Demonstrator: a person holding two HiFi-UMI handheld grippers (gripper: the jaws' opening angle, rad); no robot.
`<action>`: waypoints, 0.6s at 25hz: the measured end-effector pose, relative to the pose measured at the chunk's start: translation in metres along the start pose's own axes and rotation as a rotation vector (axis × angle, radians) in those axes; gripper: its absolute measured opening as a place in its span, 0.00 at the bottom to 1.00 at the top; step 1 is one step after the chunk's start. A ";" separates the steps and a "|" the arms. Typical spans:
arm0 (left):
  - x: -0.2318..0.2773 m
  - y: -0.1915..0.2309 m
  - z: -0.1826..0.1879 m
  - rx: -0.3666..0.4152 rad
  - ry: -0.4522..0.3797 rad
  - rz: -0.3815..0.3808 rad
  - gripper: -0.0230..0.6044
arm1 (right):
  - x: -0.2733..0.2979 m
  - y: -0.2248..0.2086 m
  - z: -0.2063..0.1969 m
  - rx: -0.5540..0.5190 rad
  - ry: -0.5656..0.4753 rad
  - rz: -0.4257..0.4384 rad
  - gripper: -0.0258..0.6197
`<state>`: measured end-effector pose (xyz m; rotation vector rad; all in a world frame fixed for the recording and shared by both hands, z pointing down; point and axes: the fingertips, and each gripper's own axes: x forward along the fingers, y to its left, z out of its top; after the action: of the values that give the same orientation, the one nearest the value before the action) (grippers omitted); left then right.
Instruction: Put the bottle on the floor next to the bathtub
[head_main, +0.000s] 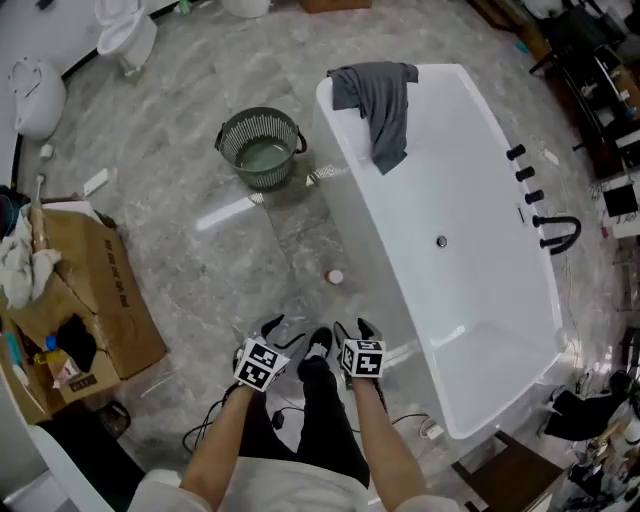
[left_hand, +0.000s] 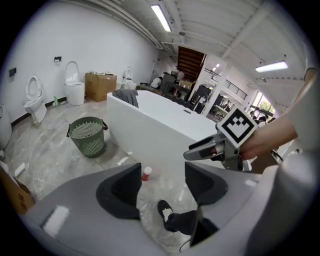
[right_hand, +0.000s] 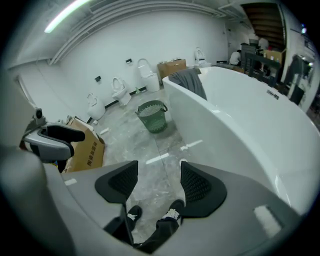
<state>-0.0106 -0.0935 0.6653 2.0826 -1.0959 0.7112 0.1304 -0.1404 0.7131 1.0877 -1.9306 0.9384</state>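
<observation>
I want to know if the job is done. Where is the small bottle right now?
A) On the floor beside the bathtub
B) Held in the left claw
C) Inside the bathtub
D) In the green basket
A: the bottle stands on the floor close to the outer wall of the bathtub, while the left claw and right claw are both open and empty.

This looks like a bathroom-fixture showroom or warehouse hall, not a home bathroom. A freestanding white oval bathtub (head_main: 470, 200) stands in the open on a wide grey marble-patterned floor (head_main: 200, 250). White ceramic toilets (left_hand: 34, 97) line a bare white wall (left_hand: 75, 40) beside a brown cardboard box (left_hand: 100, 86), under long strip lights (left_hand: 161, 17) on a high industrial ceiling.
</observation>
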 end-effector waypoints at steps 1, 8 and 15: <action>-0.009 -0.002 -0.003 0.008 0.006 -0.006 0.56 | -0.013 0.006 -0.003 0.020 -0.018 -0.008 0.46; -0.089 -0.018 0.008 0.074 -0.042 -0.068 0.56 | -0.091 0.070 -0.021 0.107 -0.141 -0.050 0.46; -0.175 -0.024 0.031 0.030 -0.156 -0.105 0.55 | -0.153 0.143 -0.037 0.158 -0.281 -0.016 0.46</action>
<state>-0.0727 -0.0220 0.5133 2.2341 -1.0554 0.5237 0.0703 0.0014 0.5668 1.3869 -2.0944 0.9847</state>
